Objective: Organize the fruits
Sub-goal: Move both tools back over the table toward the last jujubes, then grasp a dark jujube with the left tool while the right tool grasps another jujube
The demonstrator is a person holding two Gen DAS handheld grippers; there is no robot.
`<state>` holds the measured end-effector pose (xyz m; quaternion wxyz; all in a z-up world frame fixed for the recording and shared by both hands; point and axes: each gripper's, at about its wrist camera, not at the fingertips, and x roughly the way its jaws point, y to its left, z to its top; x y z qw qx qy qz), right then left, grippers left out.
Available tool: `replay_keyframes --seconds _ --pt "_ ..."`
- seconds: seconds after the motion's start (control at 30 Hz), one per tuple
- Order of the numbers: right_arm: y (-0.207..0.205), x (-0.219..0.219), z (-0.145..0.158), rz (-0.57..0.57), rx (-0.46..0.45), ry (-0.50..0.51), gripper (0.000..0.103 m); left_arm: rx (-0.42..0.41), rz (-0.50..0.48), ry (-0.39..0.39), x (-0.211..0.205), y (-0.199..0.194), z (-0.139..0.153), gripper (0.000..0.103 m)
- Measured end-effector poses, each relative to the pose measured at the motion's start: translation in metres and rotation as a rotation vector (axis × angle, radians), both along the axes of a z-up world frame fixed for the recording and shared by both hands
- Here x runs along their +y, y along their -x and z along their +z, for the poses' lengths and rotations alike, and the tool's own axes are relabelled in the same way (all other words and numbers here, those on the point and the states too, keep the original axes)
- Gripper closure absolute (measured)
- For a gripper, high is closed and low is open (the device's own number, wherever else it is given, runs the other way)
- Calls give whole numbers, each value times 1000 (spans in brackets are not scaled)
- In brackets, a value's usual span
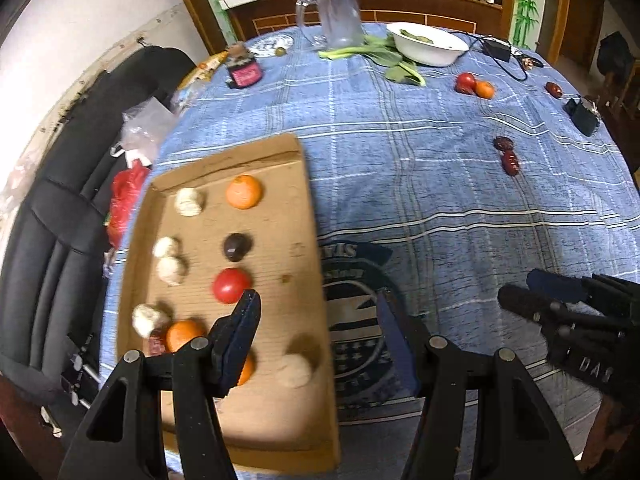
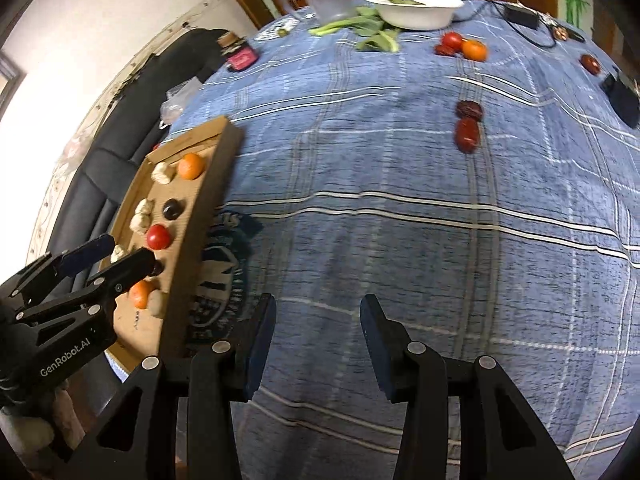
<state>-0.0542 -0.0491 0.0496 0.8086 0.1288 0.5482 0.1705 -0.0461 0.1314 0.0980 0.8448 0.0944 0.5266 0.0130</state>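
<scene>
Between picks: left gripper [image 1: 316, 336] hovering wide and empty over cardboard tray [image 1: 280, 420], right gripper [image 2: 318, 340] wide, empty over surface [image 2: 400, 160]. Likely next: right reaching far for the two dates [image 2: 467, 126].

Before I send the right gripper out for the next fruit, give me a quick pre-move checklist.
1. Right gripper open and empty: ok.
2. Left gripper open and empty, over the cardboard tray's right edge: ok.
3. Fruit left on the tablecloth, two dark red fruits nearest: ok.
4. Cloth between right gripper and those fruits bare: ok.
5. Free spots in the tray: ok.
6. Tomato and orange pair beside the white bowl, within reach: cannot tell.
</scene>
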Motion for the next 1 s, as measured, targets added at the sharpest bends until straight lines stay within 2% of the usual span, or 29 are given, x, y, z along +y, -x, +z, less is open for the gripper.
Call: replay_keyframes --seconds 0.3,0.4,0.47,0.6,0.73,0.9,1.0 --pt "-40 -93 5 -186 -33 38 56 23 -62 178 -36 -30 -15 44" --pt "-58 -114 9 -208 -52 47 56 29 -102 238 -57 -43 -23 44" --pt "-74 -120 12 -199 -73 48 56 35 -132 295 -71 -52 -29 44" --pt "-108 -115 10 -127 -86 40 56 46 -158 357 -92 -60 -37 44" --pt "-137 -97 -4 -36 -89 74 56 40 -155 359 -100 -59 -41 45" --pt "-158 -83 -27 17 -59 74 56 49 -115 361 -98 -63 -46 45" --pt "-161 -81 -25 24 -73 77 77 53 -94 368 -97 -68 -49 45"
